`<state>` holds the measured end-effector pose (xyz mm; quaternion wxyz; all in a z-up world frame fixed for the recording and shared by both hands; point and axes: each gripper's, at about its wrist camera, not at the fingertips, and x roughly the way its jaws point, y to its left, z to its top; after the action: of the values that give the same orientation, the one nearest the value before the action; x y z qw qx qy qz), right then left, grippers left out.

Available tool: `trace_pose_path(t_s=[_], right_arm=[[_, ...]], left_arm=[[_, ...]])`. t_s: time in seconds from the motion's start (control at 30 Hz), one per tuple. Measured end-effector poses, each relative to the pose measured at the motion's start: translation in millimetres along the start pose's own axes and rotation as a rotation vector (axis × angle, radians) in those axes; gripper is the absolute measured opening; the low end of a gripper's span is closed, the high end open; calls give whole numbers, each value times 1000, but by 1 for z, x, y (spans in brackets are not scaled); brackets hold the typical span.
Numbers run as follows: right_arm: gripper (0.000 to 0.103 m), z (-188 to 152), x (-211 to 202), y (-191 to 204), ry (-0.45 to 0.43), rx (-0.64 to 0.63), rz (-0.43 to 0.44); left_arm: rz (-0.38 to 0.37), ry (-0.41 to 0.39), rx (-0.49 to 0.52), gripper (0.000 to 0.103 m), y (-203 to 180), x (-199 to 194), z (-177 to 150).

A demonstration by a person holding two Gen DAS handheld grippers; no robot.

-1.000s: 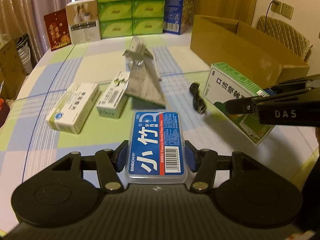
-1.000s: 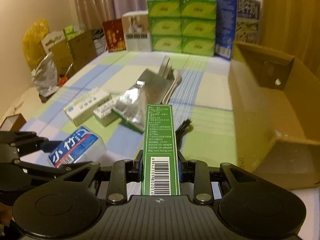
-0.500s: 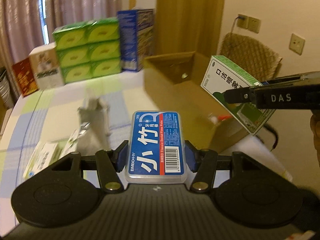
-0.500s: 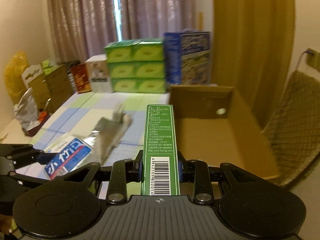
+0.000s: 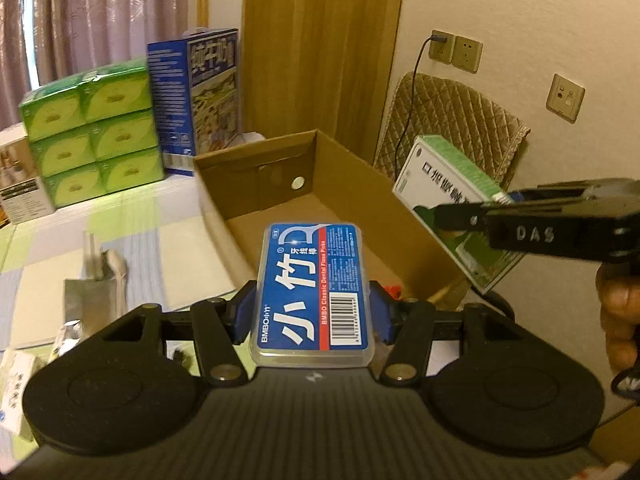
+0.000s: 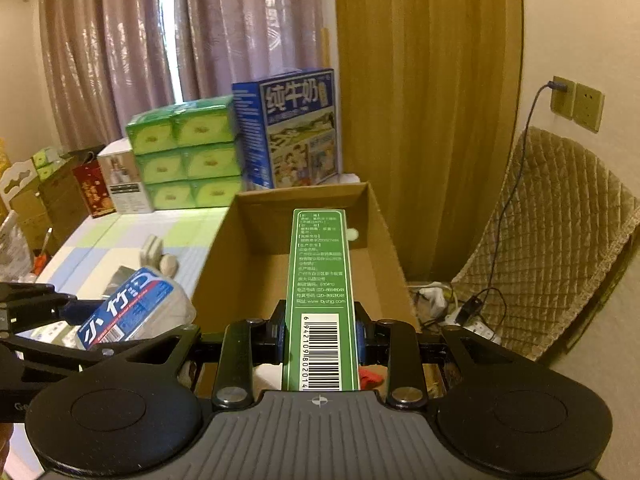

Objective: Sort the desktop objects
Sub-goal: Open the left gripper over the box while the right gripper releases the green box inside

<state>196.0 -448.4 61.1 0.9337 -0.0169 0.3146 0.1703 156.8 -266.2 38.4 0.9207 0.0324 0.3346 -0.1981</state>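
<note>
The blue floss-pick case (image 5: 312, 292) sits clamped between the jaws of the left gripper (image 5: 312, 316), held in the air over the near end of the open cardboard box (image 5: 360, 184). Just to its right, the green-and-white carton (image 6: 320, 304) is pinched on its narrow sides by the jaws of the right gripper (image 6: 320, 336), also above the box. Left of the box, a silver pouch (image 5: 94, 284) lies on the checked surface (image 5: 180, 256), with stacked green tissue packs (image 5: 92, 128) and a blue milk carton box (image 5: 200, 96) behind.

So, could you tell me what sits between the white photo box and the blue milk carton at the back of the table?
A stack of green tissue packs fills that gap, clearest in the right wrist view.
</note>
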Motion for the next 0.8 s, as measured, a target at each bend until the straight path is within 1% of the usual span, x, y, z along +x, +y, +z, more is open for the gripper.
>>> trace_pose_path(t_s=[0.17, 0.33, 0.37, 0.4, 0.63, 0.8], right_arm=[[28, 3, 16, -18, 18, 18, -9], [28, 4, 36, -26, 35, 29, -25], [28, 4, 40, -27, 40, 31, -28], [28, 4, 42, -28, 43, 34, -28], [28, 0, 56, -23, 67, 29, -13], [28, 2, 62, -14, 63, 19, 3]], left_arm=[[-22, 14, -17, 52, -4, 30, 12], [-38, 38, -47, 52, -2, 63, 19], [-36, 47, -56, 57, 0, 68, 20], [-32, 55, -62, 59, 2, 73, 20], [-16, 39, -57, 60, 16, 64, 15], [2, 32, -55, 60, 26, 54, 13]])
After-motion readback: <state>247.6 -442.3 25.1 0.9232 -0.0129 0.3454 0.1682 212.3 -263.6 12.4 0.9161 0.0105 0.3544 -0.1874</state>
